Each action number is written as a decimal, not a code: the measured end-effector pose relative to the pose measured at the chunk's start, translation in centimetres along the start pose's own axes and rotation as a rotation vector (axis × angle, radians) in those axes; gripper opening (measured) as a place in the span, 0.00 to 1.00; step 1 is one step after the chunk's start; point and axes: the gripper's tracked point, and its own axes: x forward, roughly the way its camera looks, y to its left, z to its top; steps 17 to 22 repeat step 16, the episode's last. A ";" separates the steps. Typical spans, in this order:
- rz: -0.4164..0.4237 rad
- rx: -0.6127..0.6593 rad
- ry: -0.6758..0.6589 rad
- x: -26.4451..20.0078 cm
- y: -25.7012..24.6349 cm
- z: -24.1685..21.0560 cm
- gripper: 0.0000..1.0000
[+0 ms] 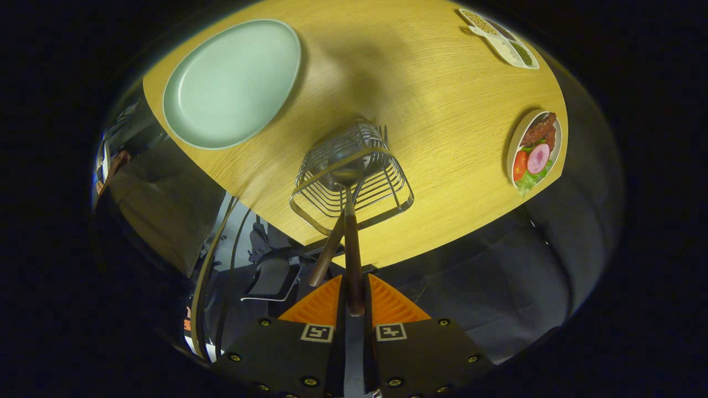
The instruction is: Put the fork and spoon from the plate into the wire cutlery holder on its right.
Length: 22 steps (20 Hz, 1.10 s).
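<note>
Yellow-grained wooden table (431,110) spreads beneath your gripper (354,301). Leftmost sits the pale green oval plate (232,83), bare. Beside it, the wire cutlery holder (354,177) holds a brown-handled fork (326,257) and the spoon (352,243) whose dark wooden handle your fingers clamp. Farther right lies a round plate of salad (535,152).

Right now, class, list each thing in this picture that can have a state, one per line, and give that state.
Tool: shut on the spoon's handle.
Spoon: held, bowl inside the wire cutlery holder.
Fork: in the holder, handle leaning out.
Wire cutlery holder: upright on the table.
Green plate: empty.
</note>
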 end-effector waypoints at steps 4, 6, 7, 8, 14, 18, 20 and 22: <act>0.028 0.044 -0.094 -2.2 0.1 -0.8 0.14; 0.030 0.069 -0.136 -3.4 -0.1 -1.8 0.14; 0.031 0.085 -0.151 -3.7 -0.3 -2.5 0.14; 0.052 0.111 -0.165 -3.9 -0.3 -3.0 0.19; 0.148 0.302 -0.438 -5.9 0.8 -2.9 0.60; 0.165 0.394 -0.681 -8.8 1.6 -1.2 0.59; 0.165 0.394 -0.681 -8.8 1.6 -1.2 0.59; 0.165 0.394 -0.681 -8.8 1.6 -1.2 0.59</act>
